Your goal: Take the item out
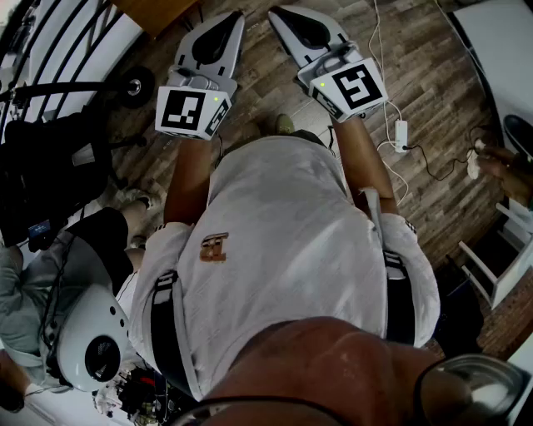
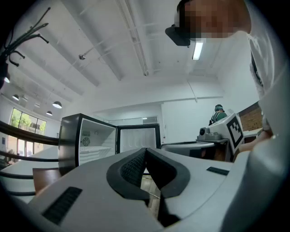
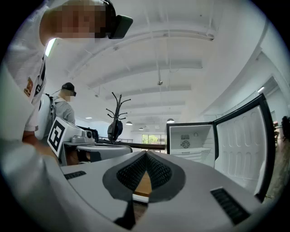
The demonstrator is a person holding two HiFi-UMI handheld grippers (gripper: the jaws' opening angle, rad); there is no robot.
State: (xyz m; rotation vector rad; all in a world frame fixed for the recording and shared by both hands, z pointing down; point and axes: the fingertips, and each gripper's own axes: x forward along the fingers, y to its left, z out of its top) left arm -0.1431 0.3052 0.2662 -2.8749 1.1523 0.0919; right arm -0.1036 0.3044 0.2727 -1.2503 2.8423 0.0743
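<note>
Over wood floor (image 1: pixel 425 79), ahead of torso (image 1: pixel 283 250): left gripper (image 1: pixel 236 18) jaws pressed together, nothing between; right gripper (image 1: pixel 278 14) jaws same. Beyond, mini fridge (image 2: pixel 90 138) with door open.

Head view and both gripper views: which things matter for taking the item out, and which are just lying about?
For the job:
- mini fridge, door open; no item can be seen inside
- left claw, shut, empty
- right claw, shut, empty

Lying about:
- coat rack
- white corded charger
- bystander in a cap
</note>
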